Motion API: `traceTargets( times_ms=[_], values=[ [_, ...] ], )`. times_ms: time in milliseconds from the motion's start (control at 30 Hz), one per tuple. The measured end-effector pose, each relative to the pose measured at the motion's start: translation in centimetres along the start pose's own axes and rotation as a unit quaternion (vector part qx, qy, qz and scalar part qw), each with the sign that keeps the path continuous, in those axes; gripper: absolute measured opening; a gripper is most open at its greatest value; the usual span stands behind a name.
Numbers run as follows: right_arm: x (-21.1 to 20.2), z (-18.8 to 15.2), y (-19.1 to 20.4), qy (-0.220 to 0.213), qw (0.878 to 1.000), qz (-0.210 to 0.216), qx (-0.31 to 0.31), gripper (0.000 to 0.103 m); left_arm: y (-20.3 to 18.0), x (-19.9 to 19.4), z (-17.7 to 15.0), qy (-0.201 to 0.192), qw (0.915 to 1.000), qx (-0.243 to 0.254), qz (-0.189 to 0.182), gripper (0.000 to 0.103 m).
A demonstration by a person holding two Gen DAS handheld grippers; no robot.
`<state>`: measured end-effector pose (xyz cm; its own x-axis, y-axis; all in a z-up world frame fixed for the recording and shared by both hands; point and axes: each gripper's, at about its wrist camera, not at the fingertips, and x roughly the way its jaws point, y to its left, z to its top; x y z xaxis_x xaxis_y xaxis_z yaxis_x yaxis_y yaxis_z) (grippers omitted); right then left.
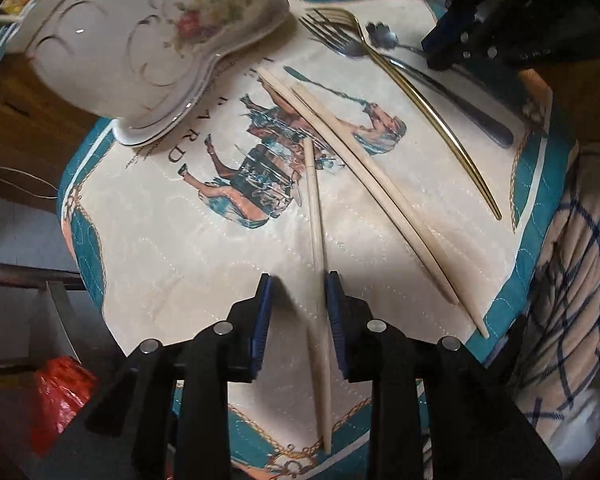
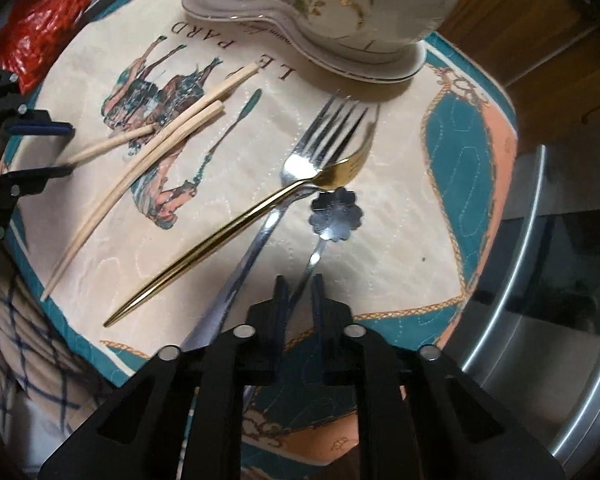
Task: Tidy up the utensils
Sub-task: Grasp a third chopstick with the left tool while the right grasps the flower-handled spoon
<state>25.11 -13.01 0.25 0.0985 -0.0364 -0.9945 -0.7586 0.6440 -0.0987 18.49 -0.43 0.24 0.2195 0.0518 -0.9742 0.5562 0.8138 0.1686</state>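
Observation:
A single pale chopstick (image 1: 318,240) lies on the printed mat (image 1: 180,248) between the fingers of my left gripper (image 1: 299,312). It touches the right pad only, and the jaws stand apart. Two more chopsticks (image 1: 380,200) lie side by side to its right. Further right, a gold fork (image 1: 420,100) crosses a silver fork (image 1: 488,128). In the right wrist view, my right gripper (image 2: 300,292) points down with its jaws narrow on the thin handle of the flower-headed spoon (image 2: 336,212). That spoon lies beside the gold fork (image 2: 240,224) and the silver fork (image 2: 324,140).
A floral porcelain dish (image 1: 140,40) stands at the mat's far edge. A person's plaid clothing (image 1: 572,260) borders the mat on one side. A red bag (image 1: 60,392) lies below the table, and a curved metal rim (image 2: 540,280) runs past the mat's other side.

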Motion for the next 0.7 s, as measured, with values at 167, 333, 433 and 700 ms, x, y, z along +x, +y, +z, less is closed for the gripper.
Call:
traceTargets(
  times_ms=[167, 333, 433, 700],
  values=[
    [-0.1, 0.1, -0.6, 0.000, 0.999, 0.024, 0.029, 0.007, -0.5, 0.1, 1.2, 0.025, 0.9993, 0.020, -0.021, 0.006],
    [-0.5, -0.4, -1.4, -0.027, 0.998, 0.032, 0.047, 0.004, -0.6, -0.1, 1.1, -0.002, 0.9996, 0.000, -0.028, 0.005],
    [-1.3, -1.0, -2.4, -0.061, 0.995, 0.053, 0.052, 0.004, 0.8, -0.2, -0.2, -0.032, 0.9972, -0.032, -0.059, 0.005],
    [-3.0, -2.1, -3.5, -0.137, 0.983, 0.087, 0.083, 0.004, 4.4, -1.2, -3.2, -0.128, 0.9811, -0.113, -0.091, 0.005]
  ],
)
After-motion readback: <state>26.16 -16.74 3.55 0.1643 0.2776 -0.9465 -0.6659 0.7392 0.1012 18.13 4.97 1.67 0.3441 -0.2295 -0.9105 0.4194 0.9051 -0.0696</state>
